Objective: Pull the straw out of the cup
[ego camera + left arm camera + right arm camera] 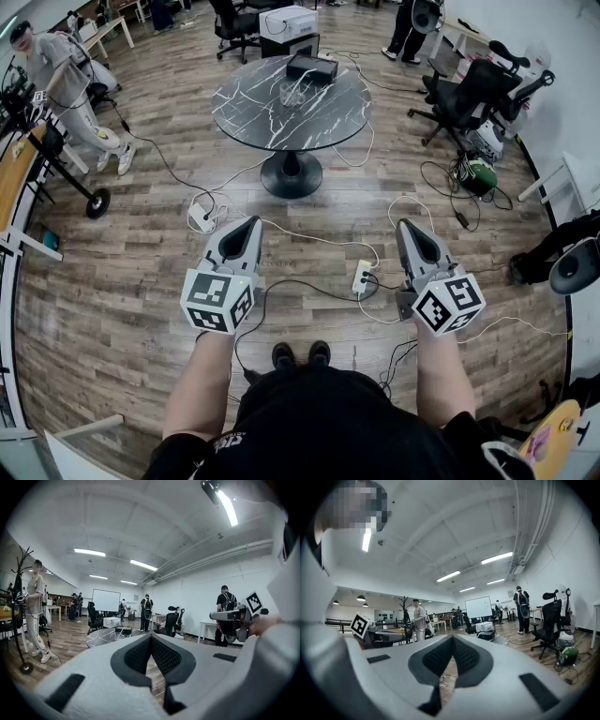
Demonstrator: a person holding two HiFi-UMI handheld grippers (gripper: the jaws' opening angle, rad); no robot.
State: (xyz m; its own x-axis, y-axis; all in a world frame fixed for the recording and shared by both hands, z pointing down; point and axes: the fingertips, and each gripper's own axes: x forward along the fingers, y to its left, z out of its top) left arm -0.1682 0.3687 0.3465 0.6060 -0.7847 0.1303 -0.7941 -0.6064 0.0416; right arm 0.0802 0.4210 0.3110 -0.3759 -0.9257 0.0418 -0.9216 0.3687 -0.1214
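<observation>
So the person is standing on a wood floor (112, 309) with a gripper in each hand, both held out roughly level and pointing towards a round dark marble table (253, 117) that's well ahead of them. The left gripper (249, 225) is fully closed: in its own view the dark pads (140, 656) meet at the tip and nothing's caught between them. The right gripper (406, 226) is the same, closed tip to tip and holding nothing, and its own view shows only floor and cables through the little gap lower down. The two grippers are side by side and well apart, and neither is anywhere near the table. The cup (292, 92) is a clear one sitting near the middle of the tabletop, just in front of a flat black box (311, 66). There's something pale inside the cup, but honestly the straw is too small for me to pick out from the head view. On the floor between the person and the table there's a mess of white cables plus a power strip (362, 277). A black office chair (466, 92) sits off to the right, a white box (286, 21) is behind the table, and another person (67, 80) stands at the far left. The left gripper view also catches a whiteboard (107, 600) on the back wall.
</observation>
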